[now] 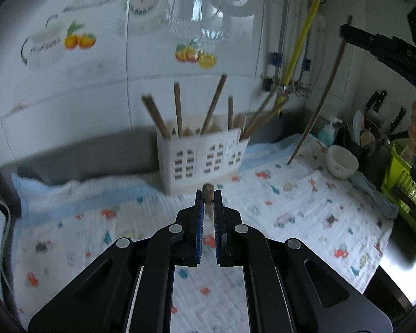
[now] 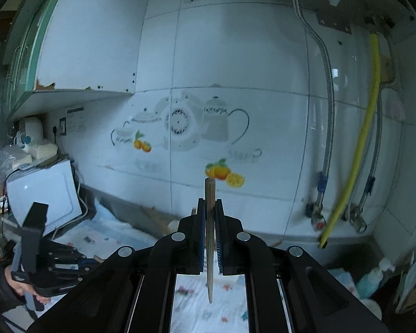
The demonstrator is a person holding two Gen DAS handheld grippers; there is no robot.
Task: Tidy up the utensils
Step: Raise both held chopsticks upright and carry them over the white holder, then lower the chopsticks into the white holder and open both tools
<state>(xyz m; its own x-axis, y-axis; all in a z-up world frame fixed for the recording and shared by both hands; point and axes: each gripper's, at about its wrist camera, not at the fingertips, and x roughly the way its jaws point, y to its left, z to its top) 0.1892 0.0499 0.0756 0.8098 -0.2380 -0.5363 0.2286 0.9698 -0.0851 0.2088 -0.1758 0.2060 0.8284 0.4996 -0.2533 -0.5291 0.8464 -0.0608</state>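
The left gripper (image 1: 208, 194) is pinching a single wooden chopstick (image 1: 208, 194) between its blue-padded fingers, seen end-on with its blunt end poking just past the fingertips, above the patterned cloth (image 1: 305, 208) that covers the tabletop. Just beyond it stands the white utensil holder (image 1: 199, 158), with several chopsticks leaning out of it at different tilts. The right gripper (image 2: 209, 204) is clamped on another wooden chopstick (image 2: 209, 236), held upright, its blunt end above the fingers and its thin tip hanging below them over the cloth. A white bowl (image 1: 342, 162) sits to the holder's right, apart from it.
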